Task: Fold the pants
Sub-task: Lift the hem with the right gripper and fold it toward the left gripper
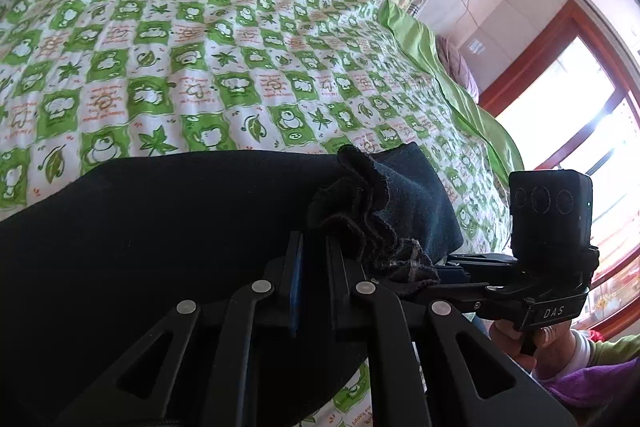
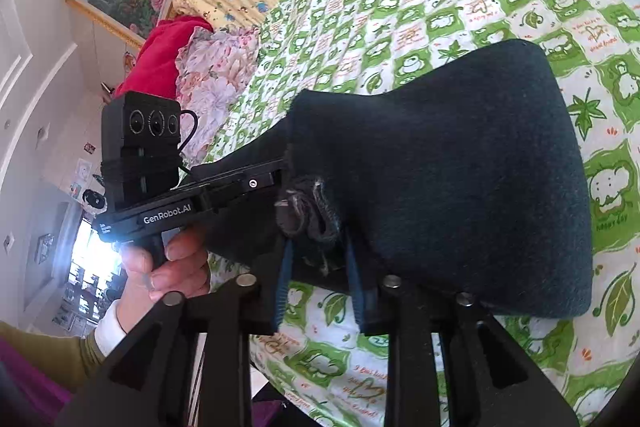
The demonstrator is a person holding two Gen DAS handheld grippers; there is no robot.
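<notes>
You could read "DAS" on the right gripper [image 1: 452,269] body, at 4 o'clock in the left wrist view. "GenRobot.AI" stood on the left gripper [image 2: 280,183] body, at 9 o'clock in the right wrist view. Bedsheet [image 2: 612,219] print read "happy day"; other sheet txt illegible.
</notes>
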